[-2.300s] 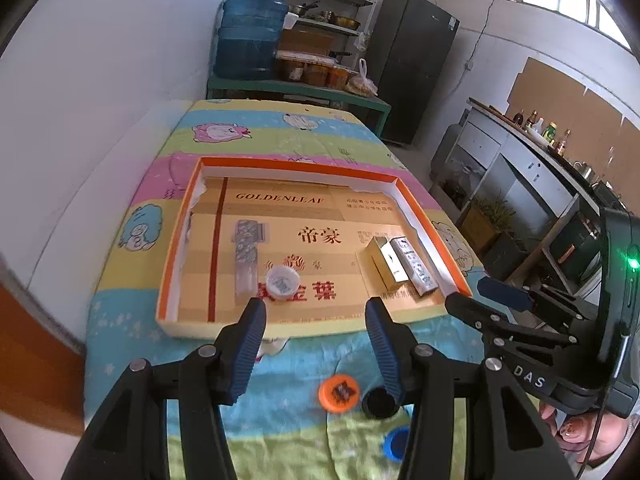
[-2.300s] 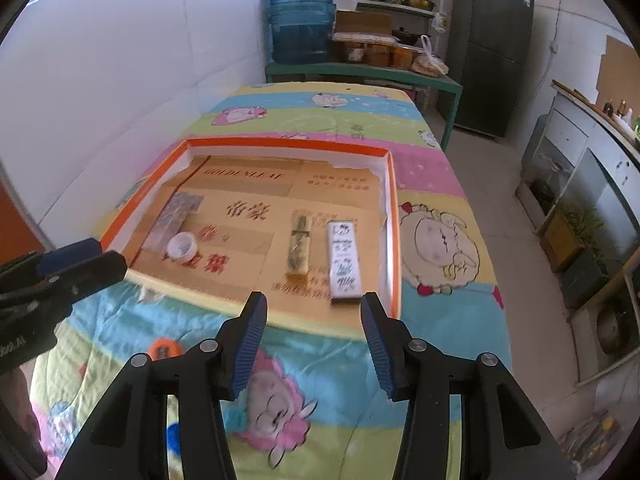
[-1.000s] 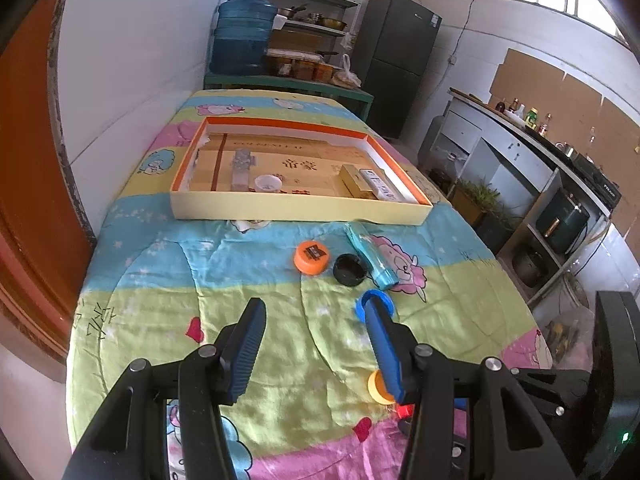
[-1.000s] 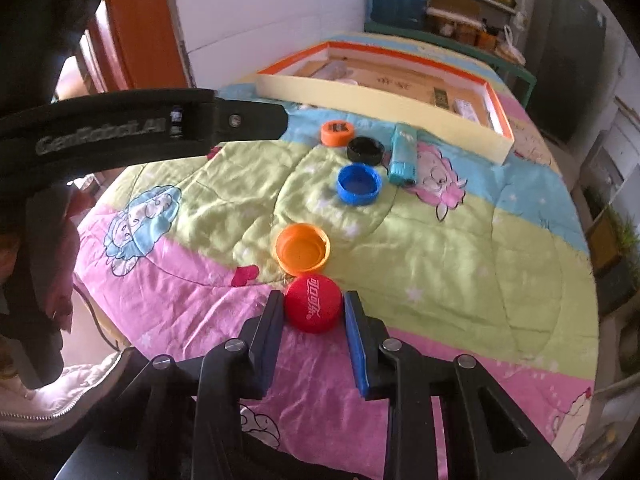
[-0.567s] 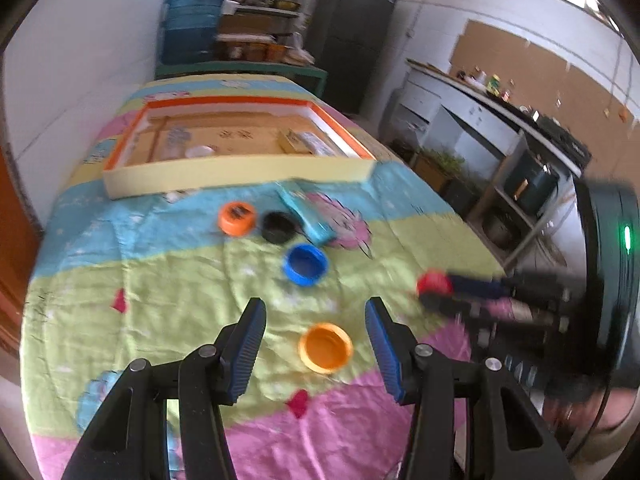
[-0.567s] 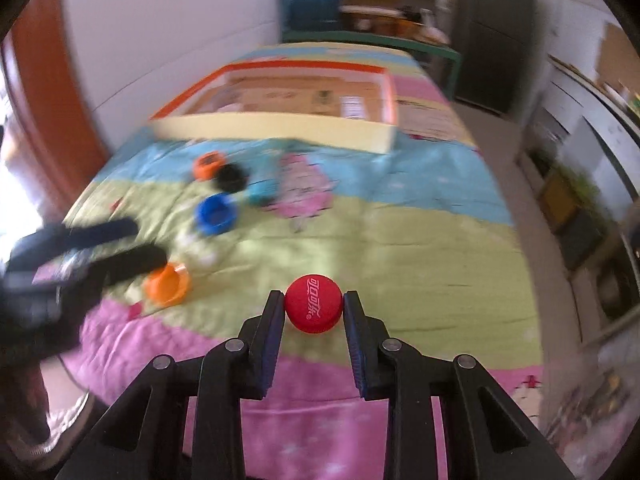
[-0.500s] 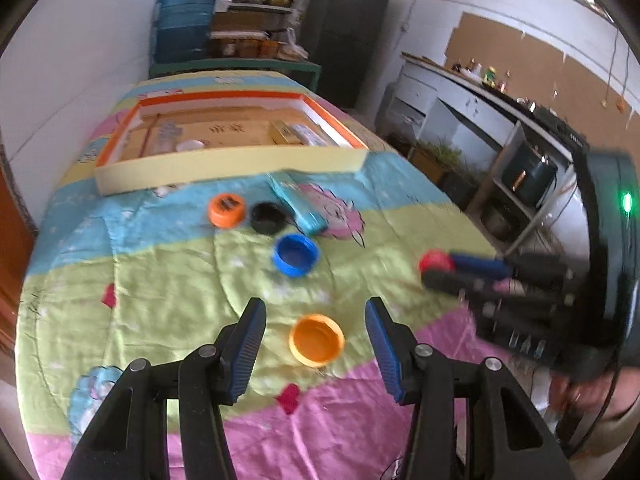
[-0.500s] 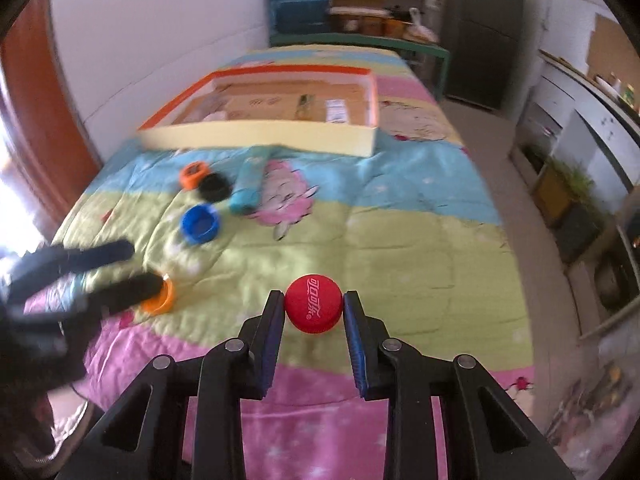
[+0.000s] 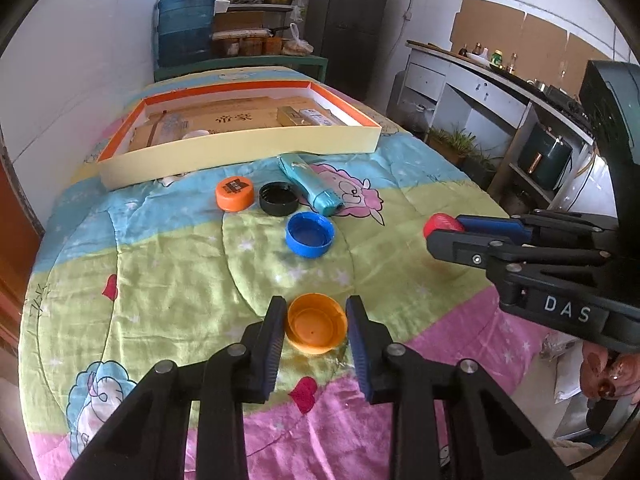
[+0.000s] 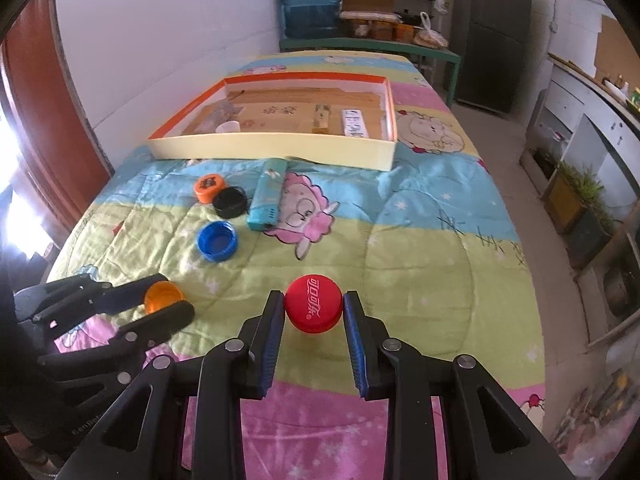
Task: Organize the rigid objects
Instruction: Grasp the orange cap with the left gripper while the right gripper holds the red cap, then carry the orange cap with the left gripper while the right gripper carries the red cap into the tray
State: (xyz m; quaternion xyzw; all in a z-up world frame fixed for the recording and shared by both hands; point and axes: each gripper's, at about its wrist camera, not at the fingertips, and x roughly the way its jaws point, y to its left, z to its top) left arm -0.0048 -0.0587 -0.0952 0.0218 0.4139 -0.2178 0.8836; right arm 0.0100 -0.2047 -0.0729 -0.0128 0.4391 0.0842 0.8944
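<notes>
Two hand-held grippers work over a bench covered with a cartoon-print quilt point(image 9: 168, 264). Left hand-held gripper point(image 9: 316, 326): its jaws are closing around an orange cap point(image 9: 316, 324), which lies open side up on the quilt near the near edge; narrow gaps seem to remain between the pads and the cap's rim, so the cap is bracketed rather than pinched. In the right wrist view the same cap point(image 10: 160, 296) shows between the left gripper's fingers at the lower left. Right hand-held gripper point(image 10: 313, 310): narrow, clamped on a red cap point(image 10: 313, 308) with white lettering on its top, held clear above the quilt toward the bench's right side; in the left wrist view the red cap point(image 9: 440, 224) shows at the gripper's tips.

Toward the middle of the bench lie a blue cap point(image 9: 309, 234), open side up; a black cap point(image 9: 279, 199), also open side up; and a second orange cap with a dark label point(image 9: 234, 193), top side up, touching or just beside the black one. A teal lighter point(image 9: 312, 186) lies just right of the black cap, pointing toward the far edge.

Beyond these, across the middle of the bench, sits a shallow tray point(image 9: 240, 148) with cream outer walls and an orange rim. It holds a white cap point(image 9: 196, 134) and a clear flat piece toward its left end, and two small boxes point(image 9: 306, 117) side by side toward its right end.
</notes>
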